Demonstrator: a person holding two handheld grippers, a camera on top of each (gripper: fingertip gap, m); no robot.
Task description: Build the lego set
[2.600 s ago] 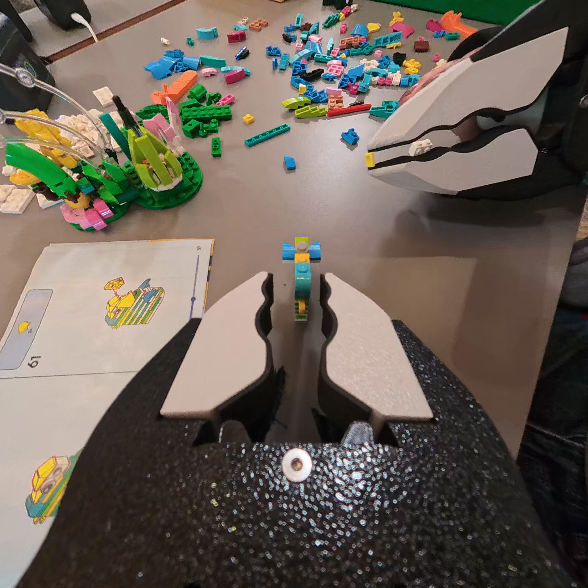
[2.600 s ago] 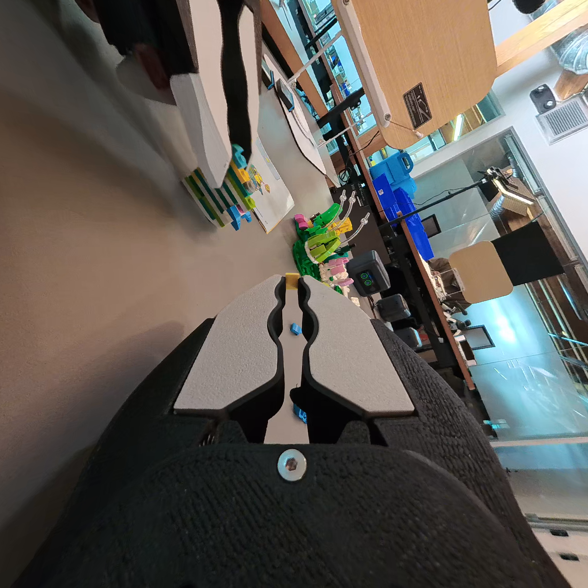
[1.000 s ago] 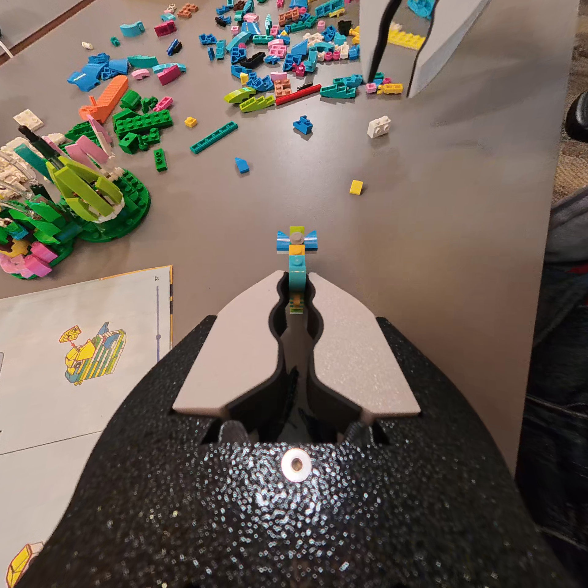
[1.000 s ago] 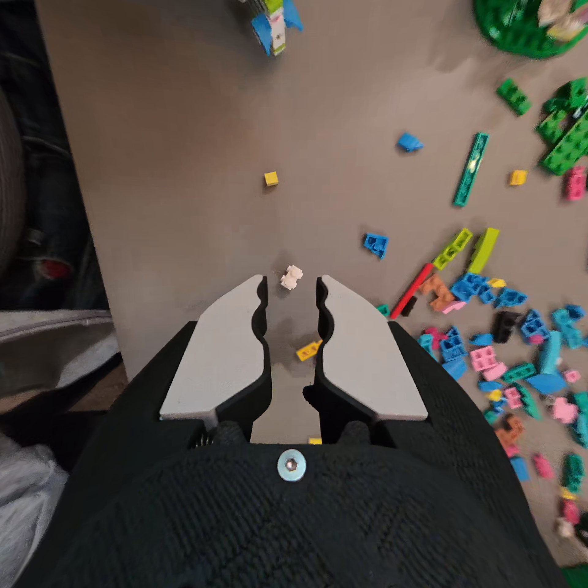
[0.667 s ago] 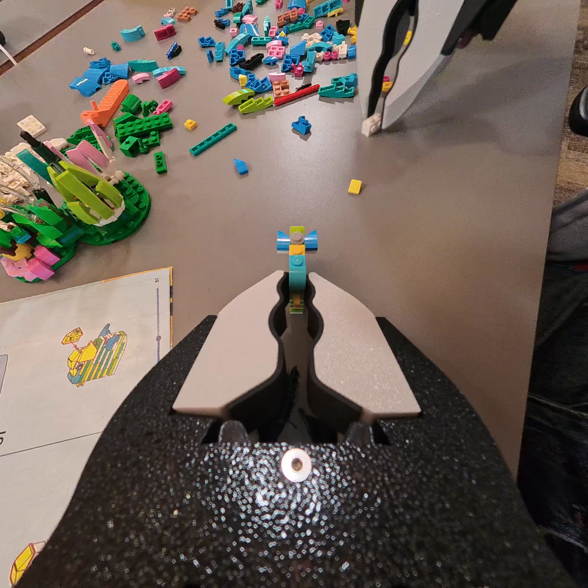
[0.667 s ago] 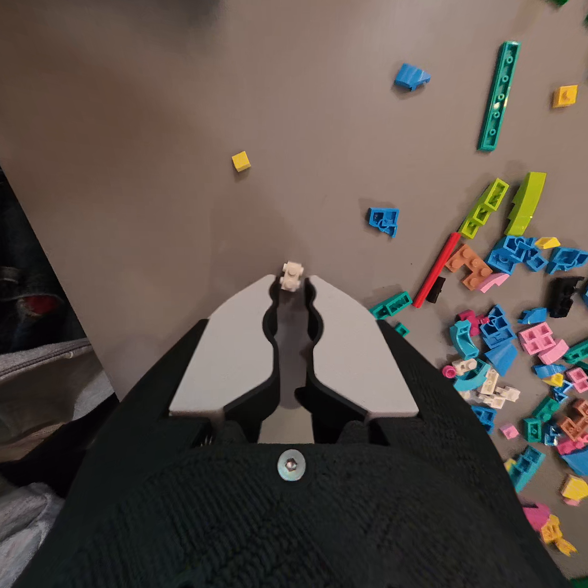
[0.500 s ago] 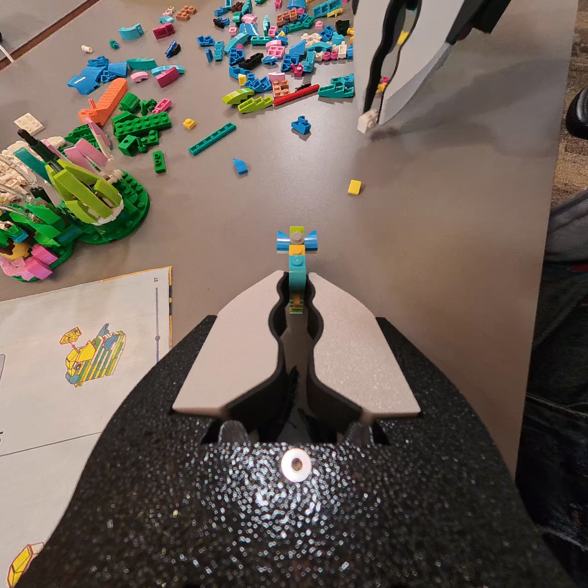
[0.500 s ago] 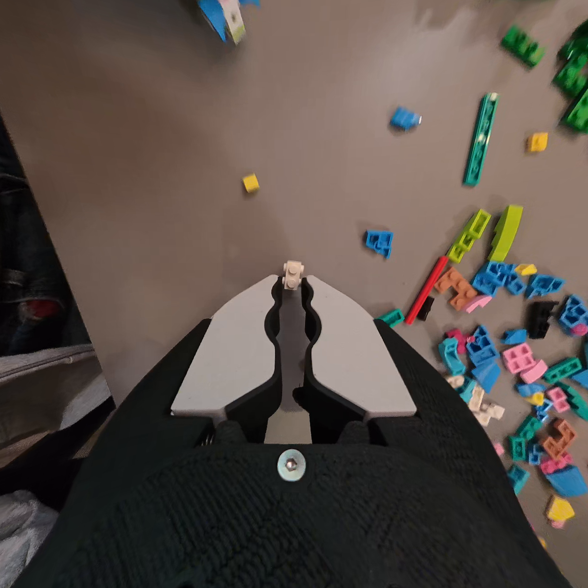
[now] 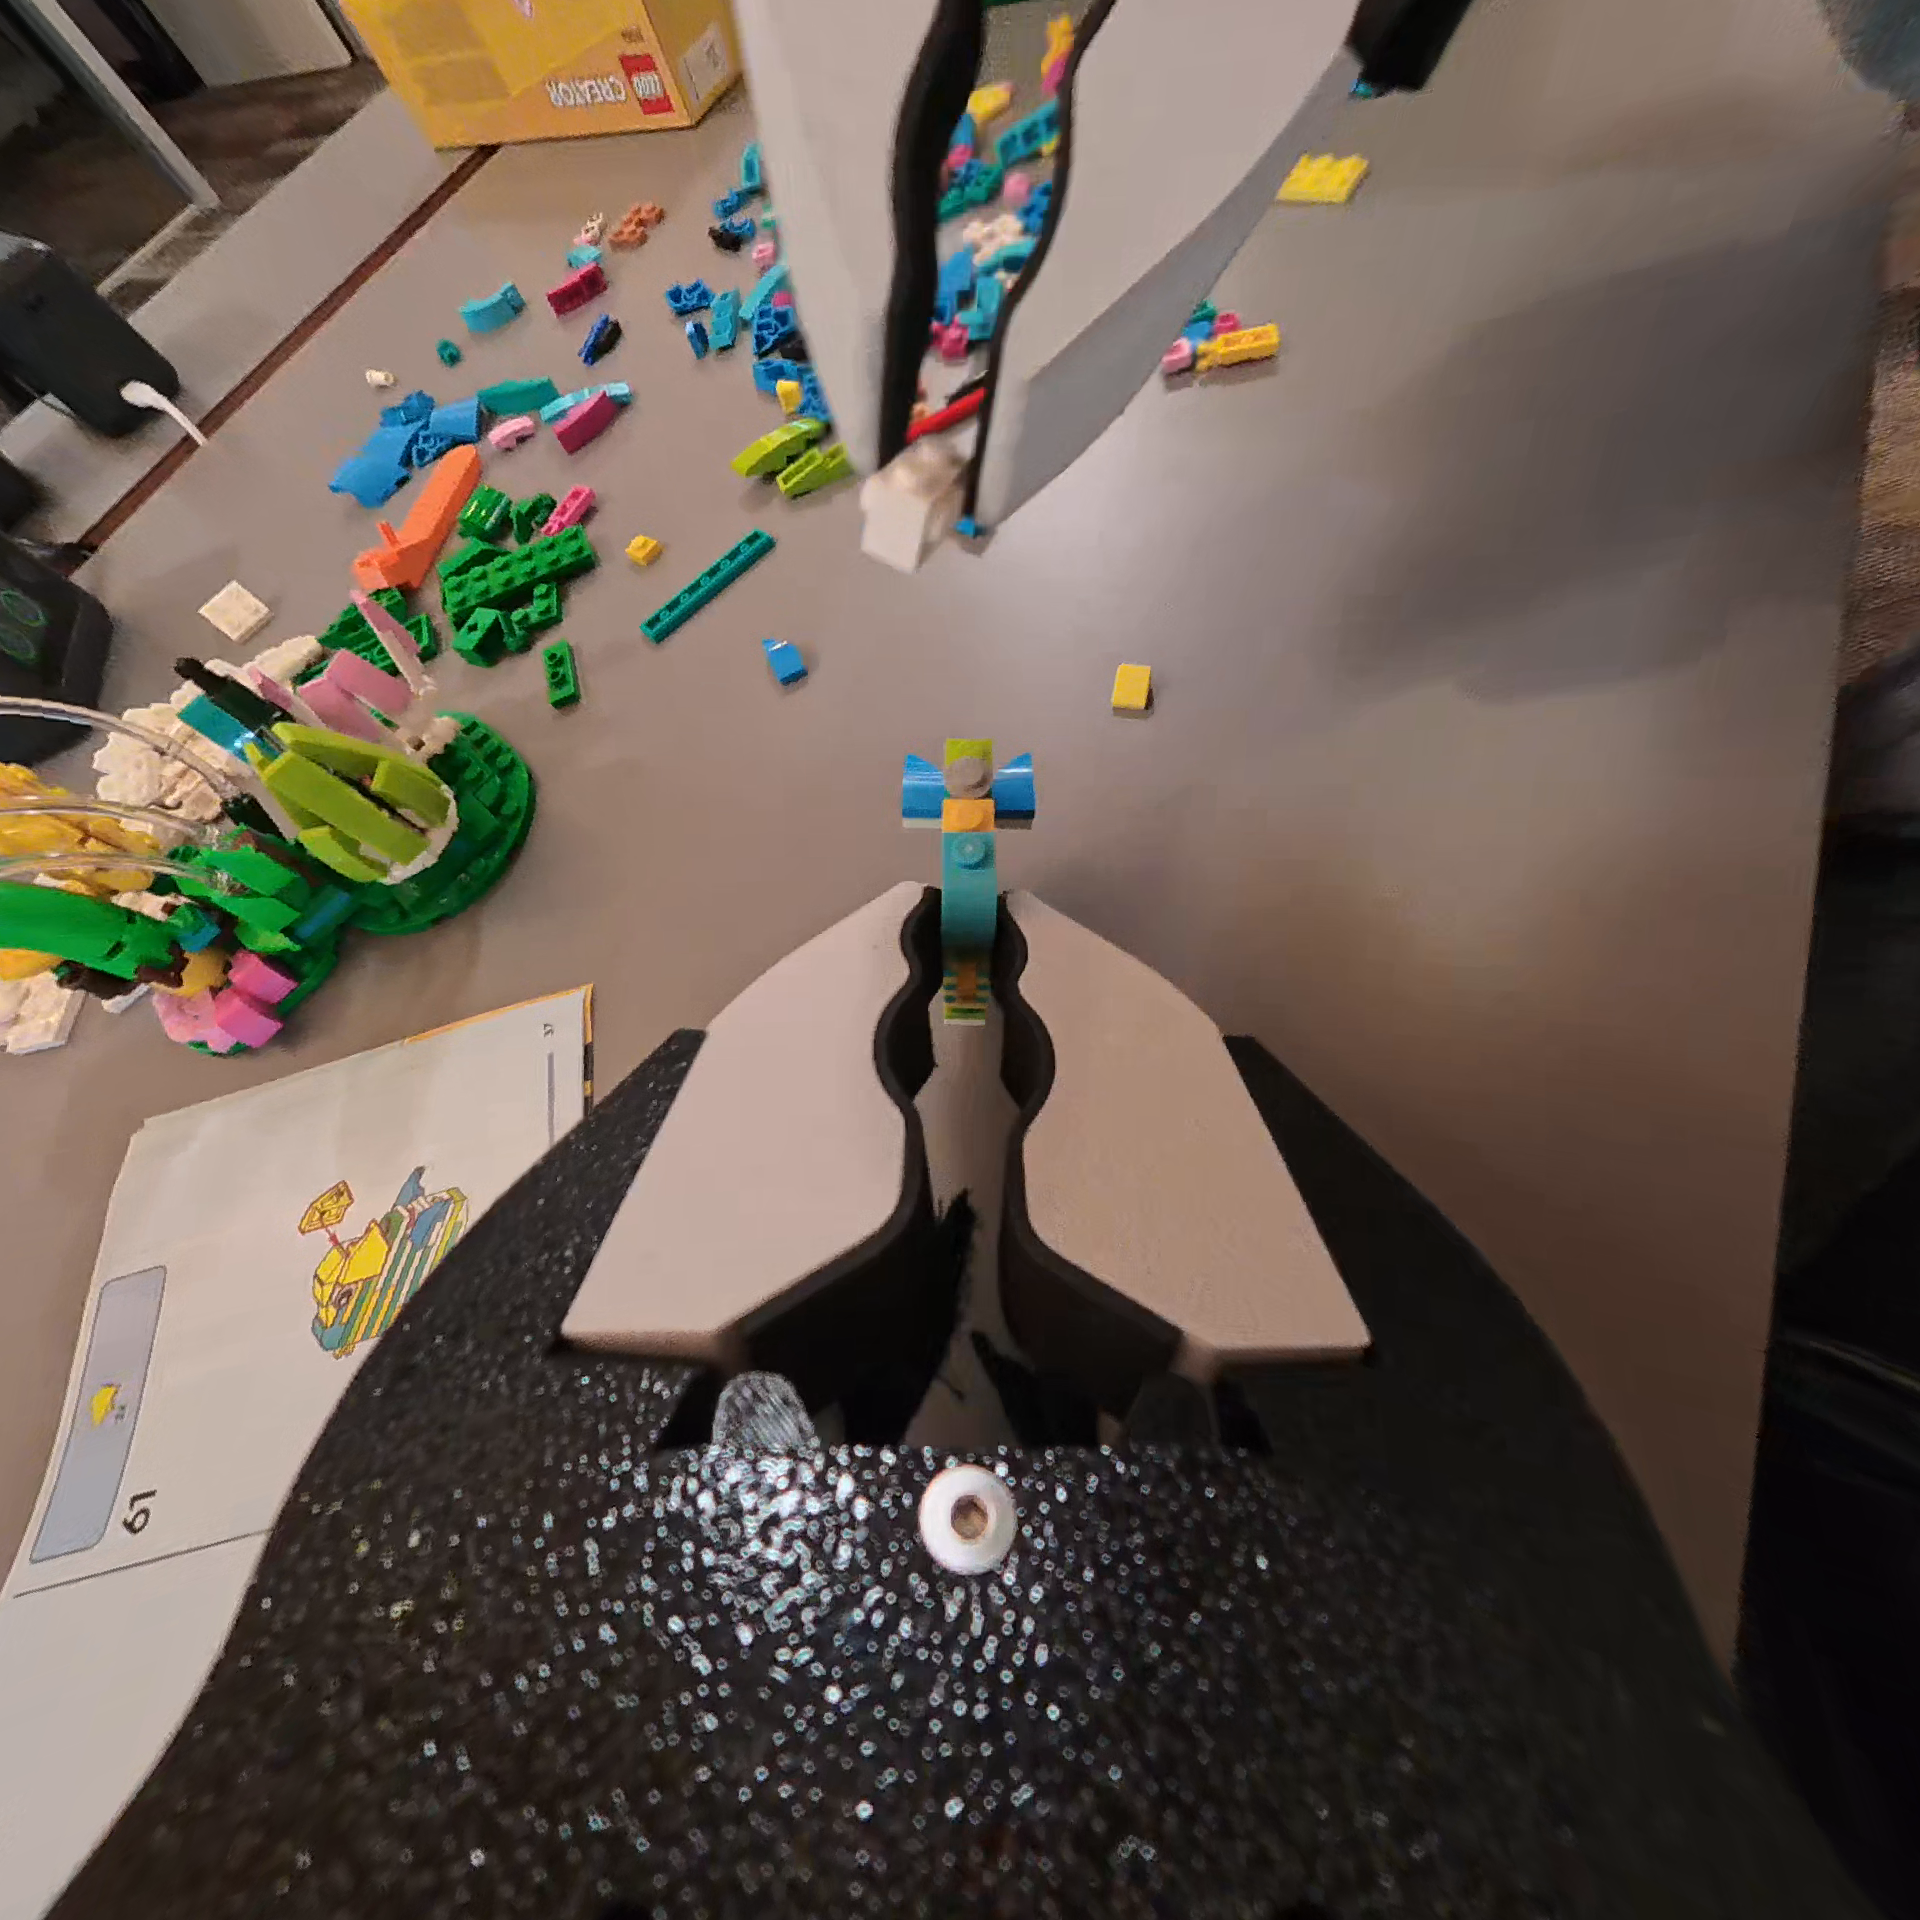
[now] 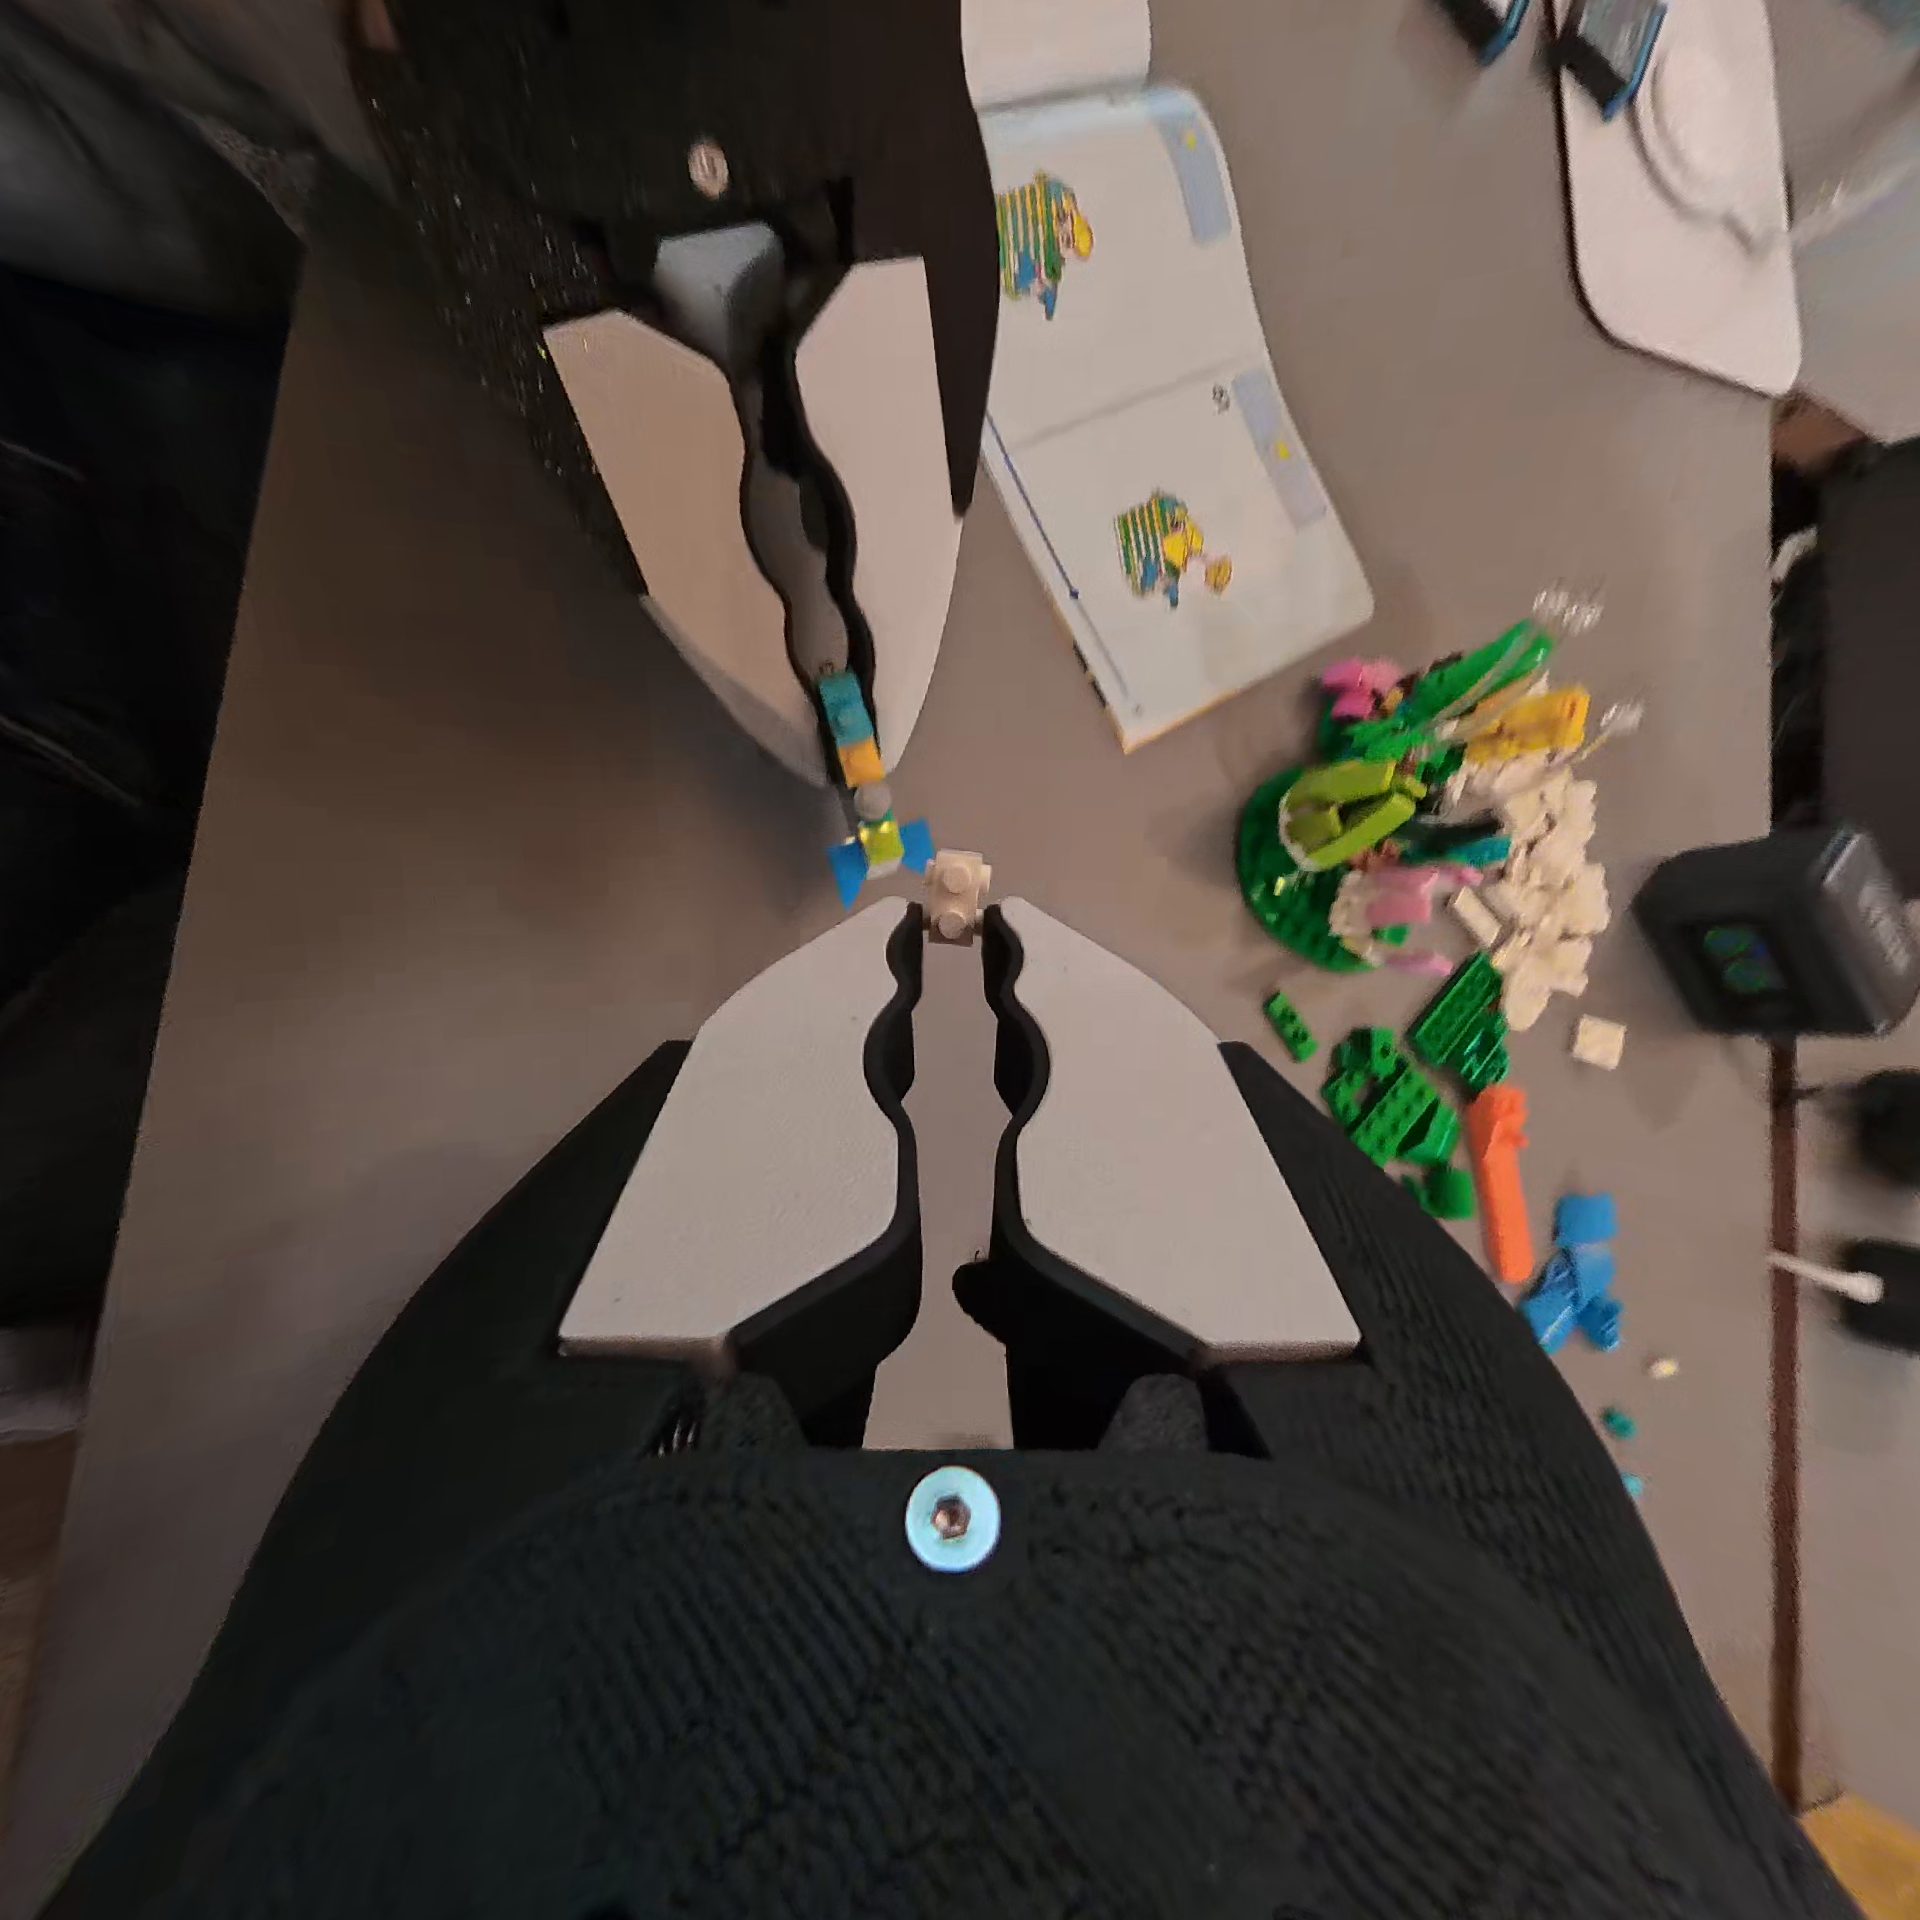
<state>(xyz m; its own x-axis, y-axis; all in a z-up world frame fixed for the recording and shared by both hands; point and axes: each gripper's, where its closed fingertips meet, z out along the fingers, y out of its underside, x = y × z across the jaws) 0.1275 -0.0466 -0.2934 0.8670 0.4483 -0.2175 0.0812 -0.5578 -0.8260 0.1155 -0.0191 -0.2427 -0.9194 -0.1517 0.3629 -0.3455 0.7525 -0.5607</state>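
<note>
My left gripper [image 9: 966, 920] is shut on a small lego assembly [image 9: 968, 831], a teal stem with an orange piece, blue wings and a lime top, held above the grey table. It also shows in the right wrist view [image 10: 868, 790], with the left gripper [image 10: 847, 717] coming down from the top. My right gripper [image 10: 951, 920] is shut on a small white brick [image 10: 956, 896], held just right of the assembly's blue wing, close to it. In the left wrist view the right gripper [image 9: 930, 488] hangs from the top with the white brick [image 9: 909, 509] at its tip.
An open instruction booklet [image 9: 260, 1278] lies at the near left. A finished green lego flower model [image 9: 312, 821] stands on the left. Many loose coloured bricks [image 9: 582, 395] lie scattered across the far table. A yellow box [image 9: 540, 62] sits beyond. The table edge [image 9: 1808, 935] runs along the right. The grippers' ends are close to 6 centimetres from one another.
My right gripper closed on the white brick, lifted it off the table and carried it over toward the assembly. My left gripper kept holding the assembly almost still.
</note>
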